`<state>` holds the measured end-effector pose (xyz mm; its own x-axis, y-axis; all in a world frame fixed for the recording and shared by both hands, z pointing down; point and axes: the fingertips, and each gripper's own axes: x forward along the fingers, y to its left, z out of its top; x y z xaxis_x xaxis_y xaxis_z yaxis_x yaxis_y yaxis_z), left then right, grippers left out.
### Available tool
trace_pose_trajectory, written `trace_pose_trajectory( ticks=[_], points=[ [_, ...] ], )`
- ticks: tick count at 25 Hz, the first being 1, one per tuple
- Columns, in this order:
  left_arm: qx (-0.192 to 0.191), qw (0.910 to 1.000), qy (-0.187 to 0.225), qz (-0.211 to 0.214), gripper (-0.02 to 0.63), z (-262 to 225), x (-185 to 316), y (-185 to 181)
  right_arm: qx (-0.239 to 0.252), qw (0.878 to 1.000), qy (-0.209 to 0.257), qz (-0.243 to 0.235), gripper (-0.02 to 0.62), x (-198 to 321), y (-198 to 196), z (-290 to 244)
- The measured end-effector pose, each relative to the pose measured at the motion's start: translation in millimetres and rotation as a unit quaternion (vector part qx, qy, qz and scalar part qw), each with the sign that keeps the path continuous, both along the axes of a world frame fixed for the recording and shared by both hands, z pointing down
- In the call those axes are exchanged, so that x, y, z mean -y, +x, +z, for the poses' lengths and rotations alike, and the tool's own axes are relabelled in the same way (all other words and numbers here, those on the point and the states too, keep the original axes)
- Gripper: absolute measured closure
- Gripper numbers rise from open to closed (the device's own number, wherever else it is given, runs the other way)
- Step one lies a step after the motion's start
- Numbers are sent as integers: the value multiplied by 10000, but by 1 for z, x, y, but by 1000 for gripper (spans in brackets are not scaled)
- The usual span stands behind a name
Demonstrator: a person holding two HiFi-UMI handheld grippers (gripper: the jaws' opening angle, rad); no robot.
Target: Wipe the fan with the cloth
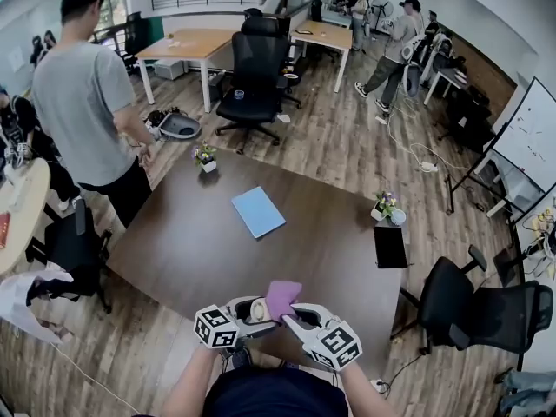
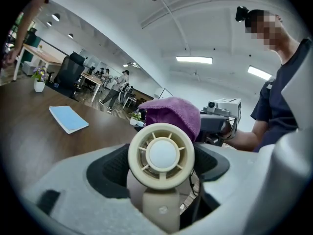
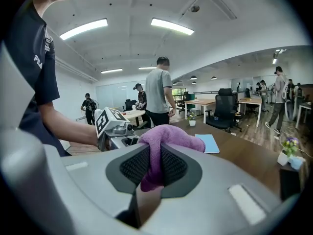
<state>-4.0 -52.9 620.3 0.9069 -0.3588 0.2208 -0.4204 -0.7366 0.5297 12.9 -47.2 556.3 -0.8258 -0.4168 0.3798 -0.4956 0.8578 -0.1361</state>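
A small cream fan with a round grille faces the camera in the left gripper view. My left gripper is shut on it, with the jaws wide around its body. In the head view the fan is held above the near edge of the dark table. My right gripper is shut on a purple cloth, pinched between the black pads. The cloth bulges just behind the top of the fan; whether it touches the fan I cannot tell. Both grippers meet close in front of my body.
On the table lie a blue notebook, a black flat device and two small flower pots. A person in a grey shirt stands at the table's far left. Office chairs and desks stand around.
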Motion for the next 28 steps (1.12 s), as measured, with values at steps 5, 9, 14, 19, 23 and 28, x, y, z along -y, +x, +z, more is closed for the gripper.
trace_pose_trajectory(
  ticks=[5, 9, 14, 19, 23, 28],
  points=[
    [323, 9995, 52, -51, 229, 15, 2, -4, -52, 9999, -106, 23, 532, -2, -2, 15],
    [512, 9987, -3, -30, 229, 29, -4, -3, -139, 9996, -229, 33, 532, -10, 0, 29],
    [671, 9977, -61, -10, 229, 44, -7, -5, -276, 9991, -322, 38, 533, -14, 1, 43],
    [1016, 9947, -174, 56, 229, 57, -13, -6, -561, 9978, -359, 32, 532, -21, 2, 61],
    [1302, 9913, -114, 130, 229, 68, -13, -6, -566, 9972, -484, 49, 532, -22, 3, 72],
    [1587, 9873, -28, 101, 229, 86, -15, -11, -845, 9949, -554, 65, 532, -27, 9, 89]
  ],
)
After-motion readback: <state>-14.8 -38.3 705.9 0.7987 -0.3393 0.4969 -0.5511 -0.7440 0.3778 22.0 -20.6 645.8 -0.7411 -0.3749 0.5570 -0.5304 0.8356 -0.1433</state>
